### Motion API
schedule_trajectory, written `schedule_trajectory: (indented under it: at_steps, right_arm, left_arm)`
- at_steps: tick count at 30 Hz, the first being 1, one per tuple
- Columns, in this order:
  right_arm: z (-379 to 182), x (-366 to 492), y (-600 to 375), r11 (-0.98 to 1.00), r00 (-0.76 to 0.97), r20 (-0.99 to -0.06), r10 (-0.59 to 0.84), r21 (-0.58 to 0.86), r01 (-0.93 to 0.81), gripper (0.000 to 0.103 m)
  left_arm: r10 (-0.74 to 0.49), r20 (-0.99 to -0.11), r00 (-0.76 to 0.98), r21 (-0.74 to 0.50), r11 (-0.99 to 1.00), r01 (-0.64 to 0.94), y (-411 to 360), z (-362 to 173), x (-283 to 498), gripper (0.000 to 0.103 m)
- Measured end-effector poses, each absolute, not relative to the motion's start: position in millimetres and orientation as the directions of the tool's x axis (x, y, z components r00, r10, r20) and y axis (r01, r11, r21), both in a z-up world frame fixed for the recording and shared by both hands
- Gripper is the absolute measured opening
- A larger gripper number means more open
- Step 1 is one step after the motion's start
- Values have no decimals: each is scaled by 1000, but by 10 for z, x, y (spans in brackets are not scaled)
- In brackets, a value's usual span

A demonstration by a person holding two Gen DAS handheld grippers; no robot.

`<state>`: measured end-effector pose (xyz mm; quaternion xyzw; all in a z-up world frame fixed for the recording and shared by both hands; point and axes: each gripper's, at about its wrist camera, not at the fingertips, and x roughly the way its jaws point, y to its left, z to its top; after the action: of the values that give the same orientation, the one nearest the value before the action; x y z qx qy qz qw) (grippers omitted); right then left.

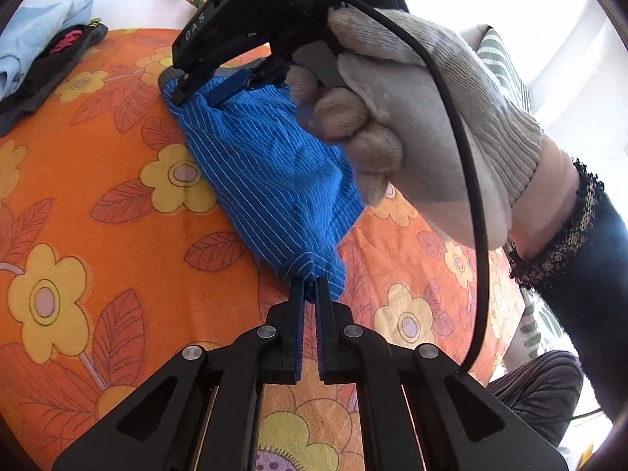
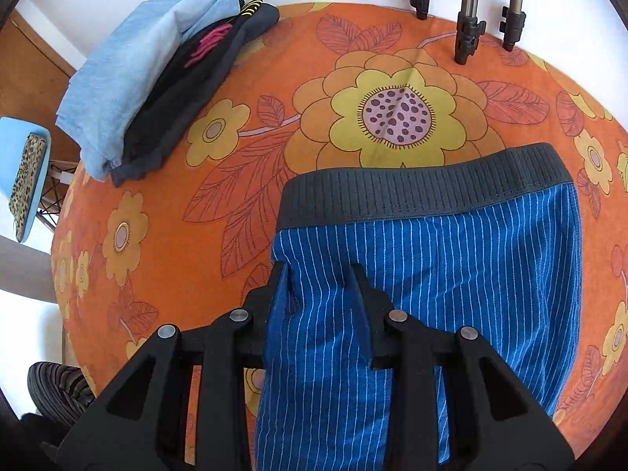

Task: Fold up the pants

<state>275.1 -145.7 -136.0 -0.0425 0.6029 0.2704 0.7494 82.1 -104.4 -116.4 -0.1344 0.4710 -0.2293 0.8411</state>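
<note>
Blue pinstriped pants (image 1: 267, 172) with a dark grey waistband (image 2: 424, 188) lie on the orange floral tablecloth (image 2: 243, 90). My left gripper (image 1: 310, 280) is shut on the bunched hem at the near end of the pants. At the far end, by the waistband, a gloved hand (image 1: 412, 117) holds my right gripper (image 1: 198, 98) pointing steeply down. In the right wrist view the right gripper (image 2: 318, 269) stands with its fingers apart. A raised fold of the blue cloth (image 2: 471, 267) runs between them, and the pads do not clearly press on it.
A pile of folded clothes (image 2: 157, 78), light blue on top of black, sits at the table's far left edge. Tripod legs (image 2: 467, 19) stand at the far edge. A blue chair (image 2: 15, 145) with a leopard-print item stands beyond the left edge.
</note>
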Motion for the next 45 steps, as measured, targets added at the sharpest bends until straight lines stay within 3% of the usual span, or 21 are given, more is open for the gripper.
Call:
schedule_trajectory:
  at_steps: [6,14,16,19,23,29,35,45]
  right_arm:
    - [-1361,2803,-1519,846,125,-909,398,311,-433,33]
    - [-765,2630,-2264,817,235,-802,550,457,-352,33]
    - [-658,2519,-2542,819,272,-782,561,475,-322,33]
    - [-569,2357,-2938,850,329,-790,518,435,-297,37]
    - [-589,2310,-3393,901,404,-807,431,359,-243,37]
    - [-874,2447,-3700,910,400,-819,412,350,-222,40]
    - [-1184,2633,-3656,871,311,-816,488,435,-227,40]
    - [-1349,2791,-3533,877,279,-838,469,405,-260,40]
  left_arm:
    - [-529,-725,441,-447,849,283,-1093,-1138,739,4]
    - [-499,-687,528,-425,865,266,-865,-838,752,6]
    - [-500,-685,530,-445,863,239,-757,-824,817,14]
    - [-466,-688,556,-445,877,185,-684,-798,921,37]
    - [-428,-701,570,-427,892,145,-630,-788,1070,38]
    - [-404,-735,544,-428,899,89,-535,-960,1446,41]
    - [-417,-763,493,-461,887,36,-507,-1191,1664,41]
    - [-432,-759,486,-493,870,3,-552,-1266,1840,41]
